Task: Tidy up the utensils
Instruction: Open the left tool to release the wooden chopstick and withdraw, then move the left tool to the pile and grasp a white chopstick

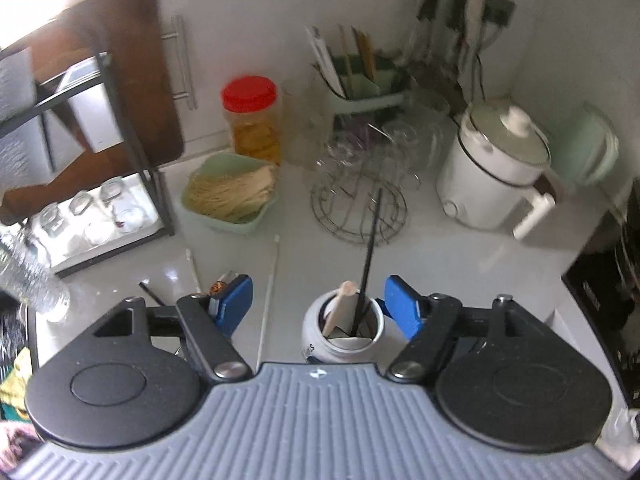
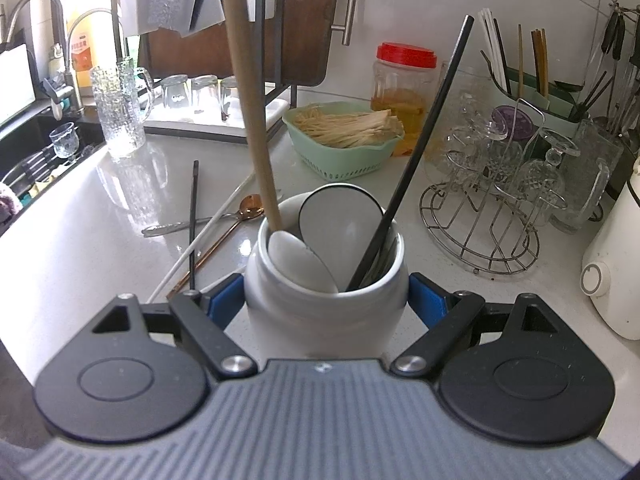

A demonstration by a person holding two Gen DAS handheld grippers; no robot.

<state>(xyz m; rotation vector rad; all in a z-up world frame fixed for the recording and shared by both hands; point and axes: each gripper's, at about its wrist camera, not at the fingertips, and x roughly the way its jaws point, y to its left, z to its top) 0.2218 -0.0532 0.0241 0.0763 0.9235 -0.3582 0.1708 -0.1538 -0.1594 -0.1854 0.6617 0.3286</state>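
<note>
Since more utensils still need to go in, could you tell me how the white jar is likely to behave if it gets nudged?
The white jar looks glazed and smooth, so it may slide on the glossy counter. The tall wooden handle and black chopstick lean outward, probably making it tippy. The right gripper clamping it should steady it.

The white glossy ceramic jar (image 2: 326, 284) at centre holds a matt wooden spoon handle (image 2: 246, 92). The pale worktop (image 2: 80, 248) shines; at right stands a bright metal wire rack (image 2: 480, 232).

Upright white jar (image 2: 326, 300), utensils inside.
</note>
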